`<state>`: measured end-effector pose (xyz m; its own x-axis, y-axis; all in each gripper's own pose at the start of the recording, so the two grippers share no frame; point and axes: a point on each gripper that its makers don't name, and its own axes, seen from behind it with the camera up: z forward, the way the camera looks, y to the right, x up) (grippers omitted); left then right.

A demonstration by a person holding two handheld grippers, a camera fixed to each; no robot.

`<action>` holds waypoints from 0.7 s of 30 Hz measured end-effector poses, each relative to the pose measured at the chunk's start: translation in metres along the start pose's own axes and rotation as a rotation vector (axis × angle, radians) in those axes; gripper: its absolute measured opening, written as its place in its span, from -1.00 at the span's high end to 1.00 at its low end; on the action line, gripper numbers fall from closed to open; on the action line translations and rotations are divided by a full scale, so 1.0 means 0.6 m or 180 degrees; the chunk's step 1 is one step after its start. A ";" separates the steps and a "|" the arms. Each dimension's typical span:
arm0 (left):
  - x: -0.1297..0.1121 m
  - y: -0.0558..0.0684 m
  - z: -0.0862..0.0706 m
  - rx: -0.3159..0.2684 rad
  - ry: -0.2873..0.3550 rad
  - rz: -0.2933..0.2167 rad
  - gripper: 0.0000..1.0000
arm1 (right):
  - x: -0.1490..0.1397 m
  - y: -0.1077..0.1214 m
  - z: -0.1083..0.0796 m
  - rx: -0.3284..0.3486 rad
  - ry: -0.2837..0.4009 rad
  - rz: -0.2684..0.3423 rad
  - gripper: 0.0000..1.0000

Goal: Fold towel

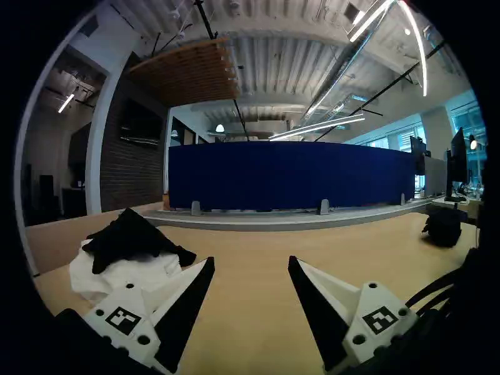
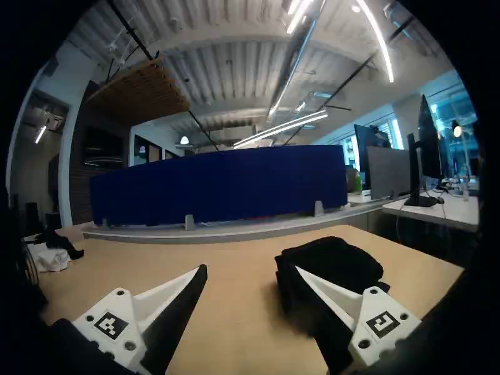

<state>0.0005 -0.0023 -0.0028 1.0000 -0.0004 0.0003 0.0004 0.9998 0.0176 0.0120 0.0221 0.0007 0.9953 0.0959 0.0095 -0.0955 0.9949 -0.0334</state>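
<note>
left gripper [image 1: 250, 260]: fingers apart with nothing between them, held low over the bare wood of the desk [image 1: 262, 306].
right gripper [image 2: 250, 269]: fingers also apart, nothing clamped. in the right gripper view its right-hand finger overlaps the folded black towel [image 2: 334, 256]; whether they touch cannot be told.
folded black towel: a compact dark stack lying on the desk just past the right gripper. in the left gripper view it sits well off toward the right edge [image 1: 444, 226].
towel pile [image 1: 119, 275]: crumpled white cloth with a black cloth [image 1: 131, 236] draped over the top, on the desk just beyond the left gripper's left-hand finger. in the right gripper view it is small at the far left.
blue partition [image 1: 281, 175]: stands along the desk's far edge on small grey feet.
monitors [image 2: 425, 147]: dark screens on a white desk to the right, past the partition.
ceiling lights [image 2: 281, 128]: long bright strips overhead.
</note>
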 end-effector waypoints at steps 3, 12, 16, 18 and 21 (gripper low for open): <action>0.000 0.000 0.000 0.0000 0.0000 0.0000 -0.74 | -0.004 -0.003 -0.002 -0.0001 0.0006 0.0002 -0.99; 0.000 0.000 0.000 0.0000 0.0000 0.0000 -0.74 | -0.013 -0.016 0.000 0.0046 0.0022 -0.0168 -0.99; -0.001 -0.001 0.000 0.0000 0.0000 0.0000 -0.74 | -0.013 -0.022 0.000 0.0070 0.0029 -0.0233 -0.99; -0.001 -0.001 0.000 0.0000 0.0000 0.0000 -0.74 | -0.014 -0.026 -0.001 0.0082 0.0033 -0.0261 -0.99; 0.000 -0.001 -0.001 0.0001 0.0000 0.0000 -0.74 | -0.015 -0.031 -0.003 0.0095 0.0039 -0.0295 -0.99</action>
<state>0.0002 -0.0029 -0.0031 1.0000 -0.0003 0.0002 0.0003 0.9998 0.0178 0.0047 0.0025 -0.0005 1.0000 0.0031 -0.0009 -0.0031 1.0000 -0.0032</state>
